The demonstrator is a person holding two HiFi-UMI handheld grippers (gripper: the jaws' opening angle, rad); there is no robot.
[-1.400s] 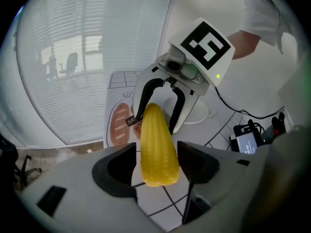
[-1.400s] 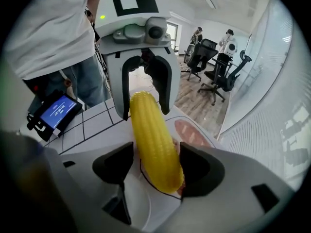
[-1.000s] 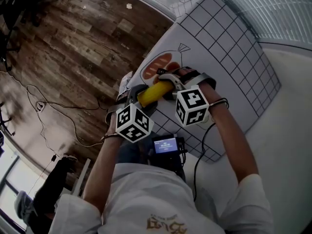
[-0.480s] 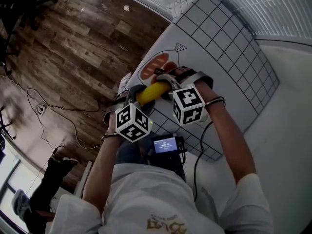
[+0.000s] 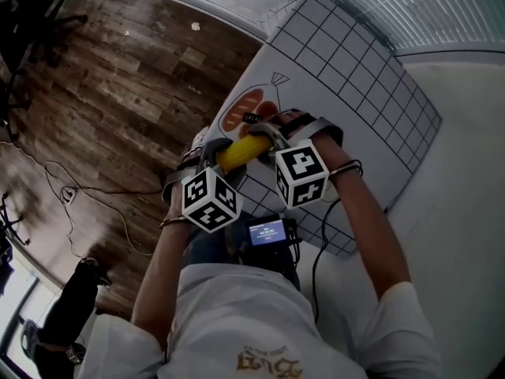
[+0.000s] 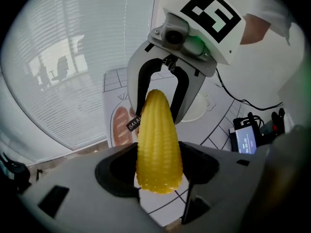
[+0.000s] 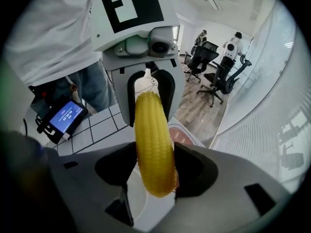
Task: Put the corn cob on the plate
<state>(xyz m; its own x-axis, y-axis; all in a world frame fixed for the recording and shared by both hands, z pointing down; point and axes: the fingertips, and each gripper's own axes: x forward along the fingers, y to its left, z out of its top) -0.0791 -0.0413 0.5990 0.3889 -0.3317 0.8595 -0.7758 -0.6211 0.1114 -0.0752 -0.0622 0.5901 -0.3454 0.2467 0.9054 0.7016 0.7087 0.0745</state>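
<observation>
Holding the corn cob (image 5: pixel 243 151) by its 2 ends, both grippers have it in the air above the grid mat (image 5: pixel 355 69), near the bread drawing (image 5: pixel 241 109); it touches no surface. Left gripper (image 6: pixel 158 168): jaws stand wide but press on 1 end of the cob, a pad on each side. Right gripper (image 7: pixel 155 168): jaws also wide; they have just been closing, and the other end of the cob sits between them with the pads against it. The plate (image 6: pixel 208 106) is pale and lies on the mat just behind the right gripper in the left gripper view; the cob is not yet on it, and I cannot tell if it hangs exactly over it.

The cob looks stiff and prob. light; the kernel rows are bumpy, which should help the grip. The shape is round and tapered, so it may slip toward the thin end, or roll when set down. Best hold, I think, is across the thicker part; lay it flat at approx. the plate centre before the jaws open.
</observation>
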